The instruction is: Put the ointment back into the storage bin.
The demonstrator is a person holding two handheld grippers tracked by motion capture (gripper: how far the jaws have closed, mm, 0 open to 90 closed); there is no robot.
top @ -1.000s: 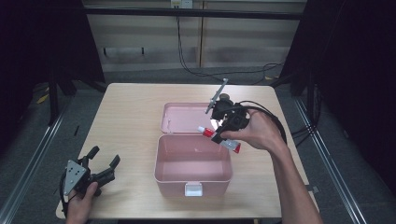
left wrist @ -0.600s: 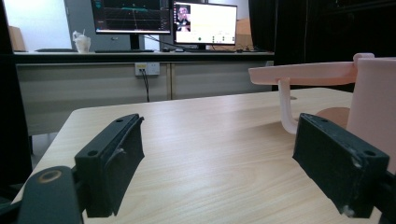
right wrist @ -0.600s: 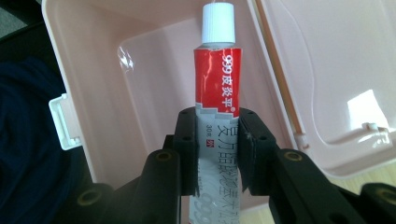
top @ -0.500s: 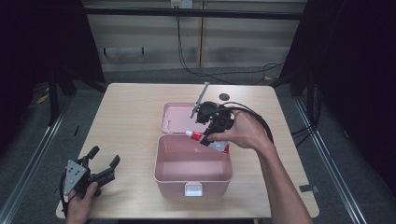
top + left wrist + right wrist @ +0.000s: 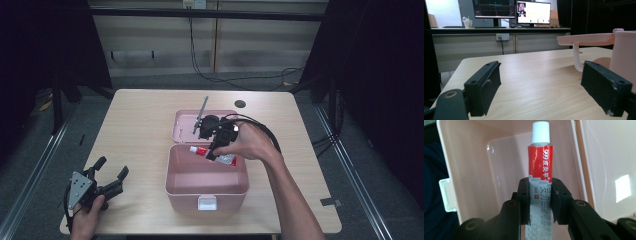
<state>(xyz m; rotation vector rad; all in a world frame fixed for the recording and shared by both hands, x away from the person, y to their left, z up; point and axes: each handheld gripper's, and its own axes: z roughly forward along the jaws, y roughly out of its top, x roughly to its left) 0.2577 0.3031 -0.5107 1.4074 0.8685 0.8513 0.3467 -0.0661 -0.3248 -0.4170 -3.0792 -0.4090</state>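
Observation:
A pink plastic box (image 5: 206, 187) stands open at the table's middle, its lid (image 5: 184, 125) laid back flat behind it. My right gripper (image 5: 216, 152) hovers over the box's far edge, shut on a red, white and grey tube with a white cap (image 5: 207, 151). In the right gripper view the tube (image 5: 540, 167) points up between my fingertips (image 5: 540, 195) with the box's inside (image 5: 499, 170) behind it. My left gripper (image 5: 111, 176) rests at the near left corner of the table, open and empty. In the left gripper view its fingers (image 5: 485, 86) frame bare tabletop, the lid (image 5: 587, 40) at the right.
A black cable (image 5: 265, 135) trails from my right gripper across the table's right side. A dark round hole (image 5: 240, 104) sits in the tabletop behind the box. A white latch (image 5: 206, 202) marks the box's near wall. Monitors (image 5: 532, 12) stand on a desk beyond the table.
My right gripper has carried the tube leftward and lower, from beside the box's right rear corner to over its far edge. The left gripper has stayed where it was.

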